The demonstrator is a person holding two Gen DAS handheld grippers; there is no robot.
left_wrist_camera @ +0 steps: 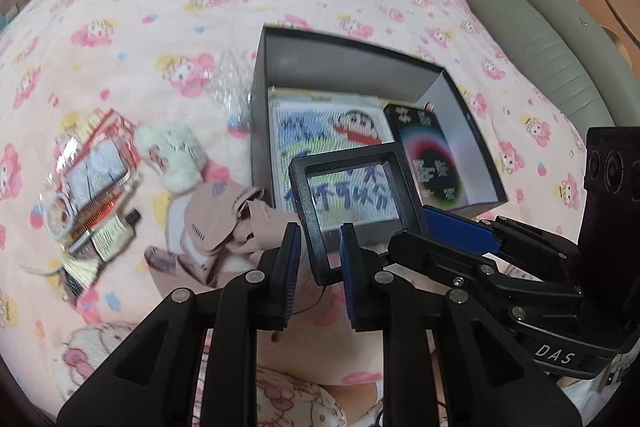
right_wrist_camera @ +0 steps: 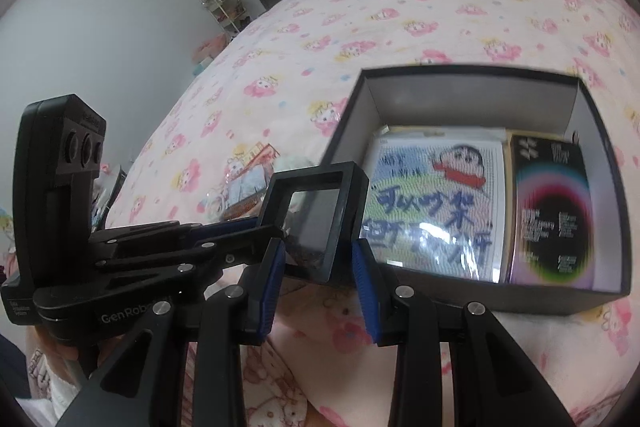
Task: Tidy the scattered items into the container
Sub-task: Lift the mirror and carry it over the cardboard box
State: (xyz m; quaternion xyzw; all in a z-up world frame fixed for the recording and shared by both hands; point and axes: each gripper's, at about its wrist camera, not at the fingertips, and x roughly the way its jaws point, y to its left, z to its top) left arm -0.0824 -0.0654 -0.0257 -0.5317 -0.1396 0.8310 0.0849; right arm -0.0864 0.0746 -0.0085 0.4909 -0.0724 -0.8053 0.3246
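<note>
1. between both pairs of fingers, just short of the box (left_wrist_camera: pixel 340 67), the black frame (left_wrist_camera: pixel 344 157) is held above the blanket (left_wrist_camera: pixel 160 7); the left gripper (left_wrist_camera: pixel 320 267) and right gripper (right_wrist_camera: pixel 318 267) each appear clamped on it.
2. one grip is best released first, then the frame lifted over the near wall.
3. inside, the cartoon card (left_wrist_camera: pixel 320 123) and dark card (left_wrist_camera: pixel 432 155) already cover the floor.
4. further left, the beige cloth (left_wrist_camera: pixel 224 223) and plush (left_wrist_camera: pixel 176 155) are left outside.

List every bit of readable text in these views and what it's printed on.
"DAS": right gripper body.
"GenRob", cut off: left gripper body.
Cartoon picture in the black box: handwritten characters, blurred.
Black card: white text too blurred to read.
</note>
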